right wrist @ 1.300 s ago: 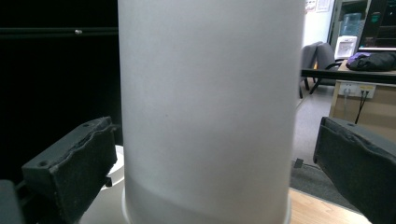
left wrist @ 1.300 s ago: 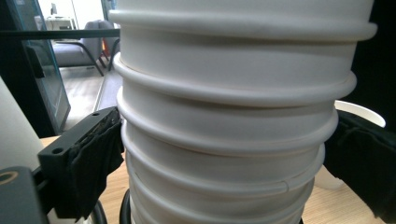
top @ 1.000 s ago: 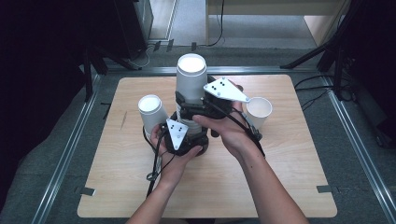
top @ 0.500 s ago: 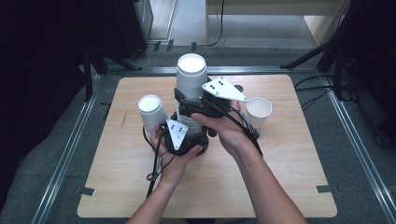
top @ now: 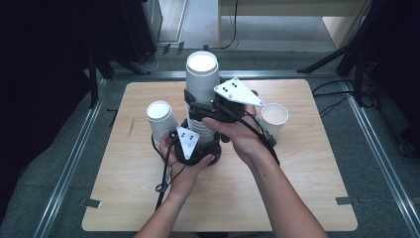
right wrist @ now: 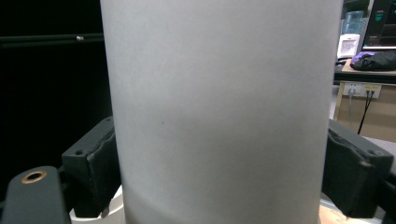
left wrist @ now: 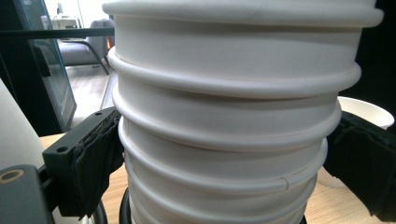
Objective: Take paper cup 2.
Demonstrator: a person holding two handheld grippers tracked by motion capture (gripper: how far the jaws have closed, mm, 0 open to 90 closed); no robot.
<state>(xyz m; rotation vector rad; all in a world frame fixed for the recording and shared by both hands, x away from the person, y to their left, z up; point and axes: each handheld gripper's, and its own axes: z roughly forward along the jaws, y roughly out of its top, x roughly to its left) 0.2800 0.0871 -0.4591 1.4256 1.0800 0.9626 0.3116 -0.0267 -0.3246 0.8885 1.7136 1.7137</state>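
Observation:
A tall stack of white paper cups point(top: 202, 74) stands upside down at the table's middle. My left gripper point(top: 199, 133) is shut on the stack's lower part; in the left gripper view its pads point(left wrist: 95, 158) press the ringed rims of the stack point(left wrist: 229, 116) from both sides. Higher up, my right gripper point(top: 208, 110) has just been closing and now clamps the topmost cup point(right wrist: 219, 112), with its pads point(right wrist: 91, 161) against the smooth wall.
One upside-down white cup point(top: 159, 116) stands just left of the stack, close to my left hand. An upright white cup point(top: 275, 116) stands to the right. The wooden table point(top: 297, 188) is bordered by metal rails, with dark stands and cables beyond.
The right gripper's jaws have drawn in against the top cup of the stack. Both hands have stayed nearly where they were.

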